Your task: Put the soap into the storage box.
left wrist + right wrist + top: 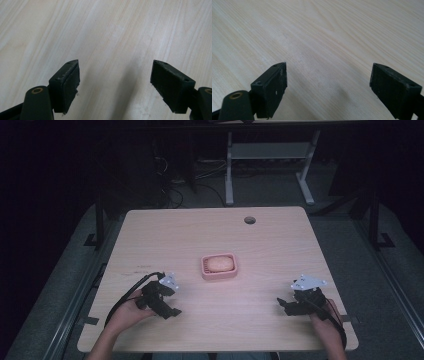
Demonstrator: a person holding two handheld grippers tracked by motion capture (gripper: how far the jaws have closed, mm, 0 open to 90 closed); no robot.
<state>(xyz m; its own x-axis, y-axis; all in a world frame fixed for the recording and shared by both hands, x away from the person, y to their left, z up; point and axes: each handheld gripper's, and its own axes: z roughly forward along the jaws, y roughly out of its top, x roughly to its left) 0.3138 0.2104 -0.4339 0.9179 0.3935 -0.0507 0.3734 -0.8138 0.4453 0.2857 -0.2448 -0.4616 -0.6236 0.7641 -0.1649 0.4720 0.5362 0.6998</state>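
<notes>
A pink tray (219,275) sits in the middle of the wooden table (210,230) and holds a tan, rounded bread-like piece (219,264). My left gripper (172,311) rests low at the table's near left, held by a hand, well short of the tray. In the left gripper view that gripper (116,75) is open over bare wood. My right gripper (281,305) sits at the near right, also held by a hand. Its jaws stand wide apart in the right gripper view (329,80), with nothing between them.
A round cable hole (249,220) lies near the table's far edge. Beyond the table stand the white legs of another desk (229,175) and loose cables on a dark floor. Bare wood lies between the grippers and around the tray.
</notes>
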